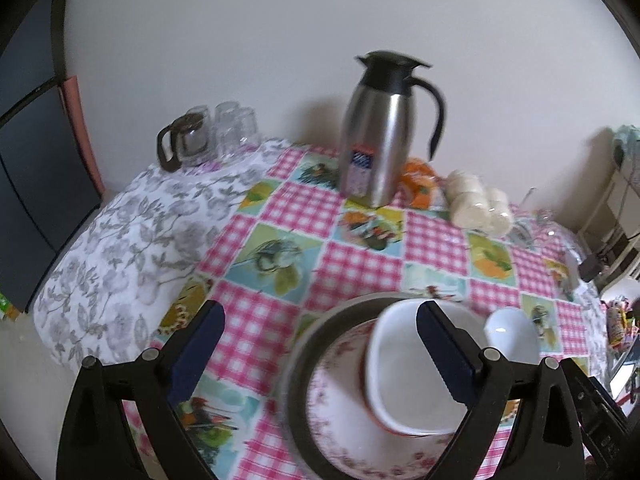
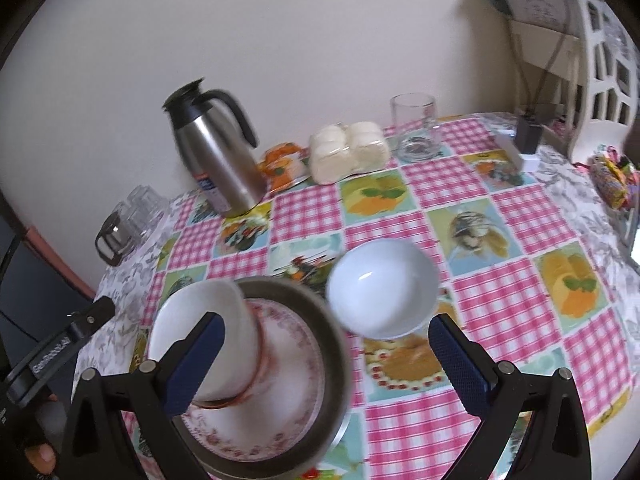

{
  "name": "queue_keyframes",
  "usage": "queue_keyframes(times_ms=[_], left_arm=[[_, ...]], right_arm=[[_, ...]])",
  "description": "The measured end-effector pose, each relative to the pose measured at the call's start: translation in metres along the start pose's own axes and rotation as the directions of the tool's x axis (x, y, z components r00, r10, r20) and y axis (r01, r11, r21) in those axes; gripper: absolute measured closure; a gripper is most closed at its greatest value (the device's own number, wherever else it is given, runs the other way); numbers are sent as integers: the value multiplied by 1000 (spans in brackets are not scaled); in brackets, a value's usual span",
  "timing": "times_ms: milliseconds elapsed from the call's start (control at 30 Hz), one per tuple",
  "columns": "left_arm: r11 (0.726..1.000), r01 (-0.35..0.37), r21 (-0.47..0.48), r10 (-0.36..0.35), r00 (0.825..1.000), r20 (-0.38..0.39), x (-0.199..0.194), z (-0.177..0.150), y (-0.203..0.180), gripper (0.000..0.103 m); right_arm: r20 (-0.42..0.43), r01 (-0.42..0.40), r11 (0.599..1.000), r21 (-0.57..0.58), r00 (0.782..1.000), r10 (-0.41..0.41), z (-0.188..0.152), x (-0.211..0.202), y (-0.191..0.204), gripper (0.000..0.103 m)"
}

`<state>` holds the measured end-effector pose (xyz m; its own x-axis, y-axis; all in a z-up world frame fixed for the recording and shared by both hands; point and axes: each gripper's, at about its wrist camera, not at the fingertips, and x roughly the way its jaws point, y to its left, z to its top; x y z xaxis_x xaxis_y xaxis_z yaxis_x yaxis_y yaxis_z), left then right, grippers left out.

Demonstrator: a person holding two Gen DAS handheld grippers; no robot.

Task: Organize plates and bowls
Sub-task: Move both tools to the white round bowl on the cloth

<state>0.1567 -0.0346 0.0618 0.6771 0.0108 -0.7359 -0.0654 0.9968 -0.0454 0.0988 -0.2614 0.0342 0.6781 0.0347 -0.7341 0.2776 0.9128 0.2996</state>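
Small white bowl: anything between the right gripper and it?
Nothing visible. The small white bowl sits on open tablecloth just ahead of the right gripper, whose jaws are open. The plate stack with the red-rimmed bowl lies to its left, off that line.

The plate stack [image 1: 344, 412] runs off the bottom edge in both wrist views, so its near rim is cut. The square bowl [image 1: 412, 368] on it is partly behind a blue finger pad [image 1: 444, 356], and it's smeary with blur. Glasses [image 1: 234, 130] at the back are too blurry to count.
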Motion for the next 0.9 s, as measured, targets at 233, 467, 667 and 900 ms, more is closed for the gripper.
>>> queue_keyframes(times_ms=[233,467,667,900], left_arm=[[990,134,34,-136,990,33,-12,-4,-48,6],[954,283,102,-285,958,7,-3,-16,-103,6],[919,361,158,-347,932,-108,21,-26,-136,6],[900,380,215,-330,914,-236,52,-24,-167,6]], right_arm=[[33,46,997,62,998,-48,9,-16,-45,0],[46,87,988,128,995,-94,12,-21,-93,0],[24,108,967,230,993,-116,9,-10,-135,0],[-1,117,964,240,993,-121,9,12,-149,0]])
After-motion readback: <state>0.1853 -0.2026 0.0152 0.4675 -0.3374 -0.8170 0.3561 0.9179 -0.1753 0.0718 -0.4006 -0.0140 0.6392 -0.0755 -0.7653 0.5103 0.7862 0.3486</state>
